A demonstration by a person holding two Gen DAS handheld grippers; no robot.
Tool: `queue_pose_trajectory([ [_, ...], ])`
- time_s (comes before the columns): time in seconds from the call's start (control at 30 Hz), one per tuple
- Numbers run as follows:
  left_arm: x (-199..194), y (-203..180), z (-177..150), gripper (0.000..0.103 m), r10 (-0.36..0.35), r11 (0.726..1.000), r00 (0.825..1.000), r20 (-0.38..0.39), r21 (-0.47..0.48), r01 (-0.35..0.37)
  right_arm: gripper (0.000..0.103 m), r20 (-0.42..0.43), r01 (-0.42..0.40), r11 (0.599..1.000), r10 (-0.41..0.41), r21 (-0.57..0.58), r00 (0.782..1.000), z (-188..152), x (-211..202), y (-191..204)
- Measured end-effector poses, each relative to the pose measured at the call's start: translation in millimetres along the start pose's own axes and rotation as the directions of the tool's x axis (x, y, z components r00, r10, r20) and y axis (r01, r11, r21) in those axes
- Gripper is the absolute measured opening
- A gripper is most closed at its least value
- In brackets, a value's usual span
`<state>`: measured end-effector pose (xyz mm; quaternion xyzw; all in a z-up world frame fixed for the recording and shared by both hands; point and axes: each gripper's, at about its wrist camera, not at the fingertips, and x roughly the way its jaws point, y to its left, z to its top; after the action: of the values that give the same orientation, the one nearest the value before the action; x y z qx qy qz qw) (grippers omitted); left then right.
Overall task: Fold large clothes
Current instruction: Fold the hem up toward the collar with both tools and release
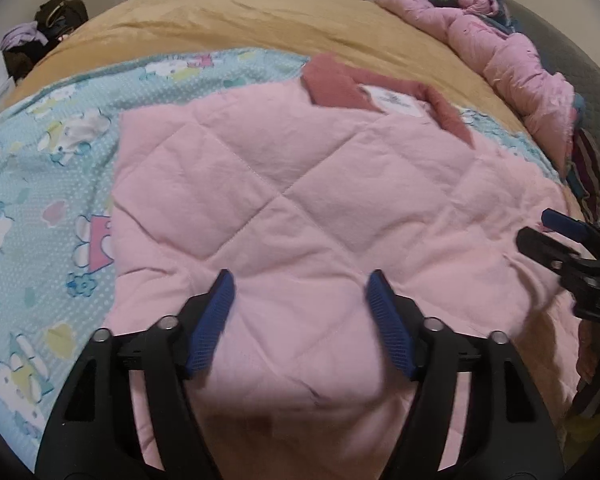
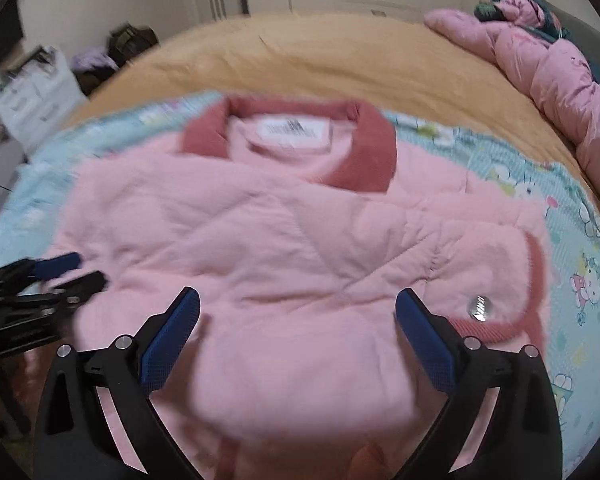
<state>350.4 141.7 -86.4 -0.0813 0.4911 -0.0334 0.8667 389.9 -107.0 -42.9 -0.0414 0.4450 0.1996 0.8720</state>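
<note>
We see that our left gripper [image 1: 300, 280] and right gripper [image 2: 298, 298] have black plastic arms, round silver screws and blue textured finger pads [image 1: 210, 322].

The jacket [image 1: 300, 208] lies on a sheet [image 1: 40, 184] spread over the bed [image 1: 260, 28].

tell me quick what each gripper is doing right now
Left gripper: open, holding nothing, over the pink jacket.
Right gripper: open, holding nothing, over the same jacket.
</note>
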Motion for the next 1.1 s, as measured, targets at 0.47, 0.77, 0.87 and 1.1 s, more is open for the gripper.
queue_pose_trajectory([
  [0.47,-1,-11,-22,0.074,-0.003,1.0,1.0,-0.012,0.031,0.003,0.099,-0.113,0.024,0.997,-0.016,0.074,0.993,-45,10,-14],
  [0.77,-23,-12,-21,0.094,-0.017,1.0,1.0,0.01,0.005,0.017,0.099,0.006,-0.026,0.995,0.026,0.101,1.0,-45,-33,-17],
  [0.87,-30,-14,-21,0.094,-0.023,1.0,1.0,0.014,-0.008,0.023,0.099,0.031,-0.025,0.994,0.022,0.102,0.999,-44,-45,-16],
  [1.1,-46,-21,-20,0.094,-0.012,1.0,0.999,0.034,0.002,0.012,0.099,0.07,-0.029,0.996,0.023,0.087,0.997,-41,-64,-10],
])
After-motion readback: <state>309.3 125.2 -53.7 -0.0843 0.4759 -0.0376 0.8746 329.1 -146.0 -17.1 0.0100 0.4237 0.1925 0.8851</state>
